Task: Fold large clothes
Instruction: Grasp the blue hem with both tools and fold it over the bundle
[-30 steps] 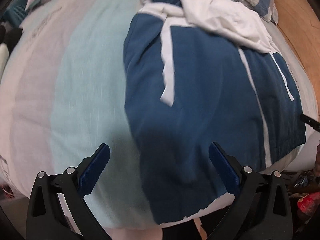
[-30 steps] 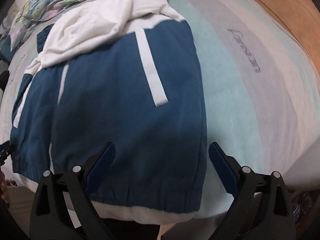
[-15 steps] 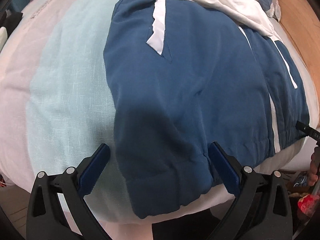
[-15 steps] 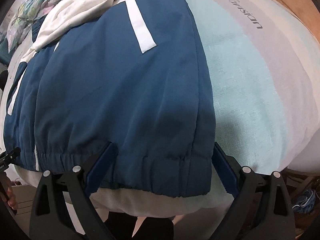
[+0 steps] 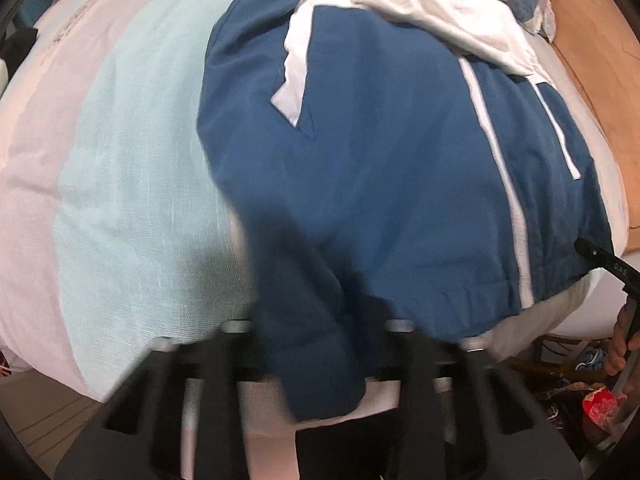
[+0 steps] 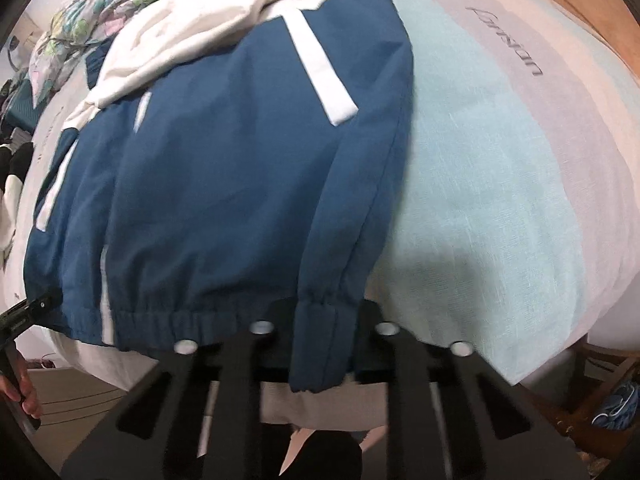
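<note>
A blue jacket [image 5: 380, 160] with white stripes lies spread on the bed, its elastic hem at the near edge. The jaws of my left gripper [image 5: 320, 328] are closing, and the hem's left corner is pinched and bunched between them. In the right wrist view the same jacket [image 6: 240, 160] shows its right hem corner hanging down between the closing jaws of my right gripper [image 6: 322, 320]. The cloth hides the pads of both grippers. The black tip of the right gripper [image 5: 600, 258] reaches in at the right edge of the left wrist view.
The bed sheet [image 5: 120, 160] is striped pale aqua and pink and stretches bare beside the jacket. A white garment [image 5: 440, 12] lies over the jacket's far end. A floral quilt [image 6: 100, 12] is at the back. Clutter [image 5: 596, 404] sits on the floor by the bed.
Both grippers stood wide open over the hem and have now come together on its two corners. The cloth has bunched up between the jaws.
</note>
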Action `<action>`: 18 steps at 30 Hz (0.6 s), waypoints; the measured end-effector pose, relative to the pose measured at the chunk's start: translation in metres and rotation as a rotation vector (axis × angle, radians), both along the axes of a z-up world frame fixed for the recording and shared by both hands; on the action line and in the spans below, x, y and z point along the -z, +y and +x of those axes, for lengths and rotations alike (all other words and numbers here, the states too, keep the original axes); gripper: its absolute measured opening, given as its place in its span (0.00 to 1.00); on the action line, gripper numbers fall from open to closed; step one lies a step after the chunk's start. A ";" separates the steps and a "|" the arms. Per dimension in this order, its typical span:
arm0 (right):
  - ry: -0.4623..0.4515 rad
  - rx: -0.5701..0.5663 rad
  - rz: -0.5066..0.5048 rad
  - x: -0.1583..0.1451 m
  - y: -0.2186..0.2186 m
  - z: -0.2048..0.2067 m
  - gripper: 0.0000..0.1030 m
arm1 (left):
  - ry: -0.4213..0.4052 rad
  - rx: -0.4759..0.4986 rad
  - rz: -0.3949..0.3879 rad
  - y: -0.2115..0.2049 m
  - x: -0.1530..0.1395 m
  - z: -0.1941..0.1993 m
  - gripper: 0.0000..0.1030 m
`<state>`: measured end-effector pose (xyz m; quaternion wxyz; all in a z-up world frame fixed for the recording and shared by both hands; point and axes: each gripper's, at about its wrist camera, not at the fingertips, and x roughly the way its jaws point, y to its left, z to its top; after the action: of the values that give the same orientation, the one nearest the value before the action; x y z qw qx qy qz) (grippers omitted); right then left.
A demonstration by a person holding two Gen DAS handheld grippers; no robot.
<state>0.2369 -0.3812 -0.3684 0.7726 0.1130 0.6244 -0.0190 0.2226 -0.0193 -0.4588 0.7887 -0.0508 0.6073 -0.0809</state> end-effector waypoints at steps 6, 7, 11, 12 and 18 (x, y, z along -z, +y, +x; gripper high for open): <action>-0.055 0.011 0.003 -0.031 -0.002 0.013 0.07 | -0.014 0.055 -0.011 -0.013 -0.028 0.008 0.07; -0.063 0.008 0.002 -0.038 -0.002 0.016 0.07 | -0.009 0.057 -0.008 -0.012 -0.032 0.012 0.06; -0.090 0.016 0.010 -0.065 0.001 0.027 0.06 | -0.025 0.046 -0.036 -0.005 -0.054 0.020 0.06; -0.099 0.026 0.015 -0.074 0.001 0.032 0.06 | -0.040 0.041 -0.042 -0.006 -0.067 0.026 0.06; -0.159 0.052 0.073 -0.112 -0.007 0.084 0.06 | -0.099 -0.012 -0.036 0.007 -0.122 0.073 0.06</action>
<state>0.3213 -0.3885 -0.2568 0.8143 0.1586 0.5583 -0.0072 0.2952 -0.0118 -0.3366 0.8173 -0.0647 0.5656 -0.0894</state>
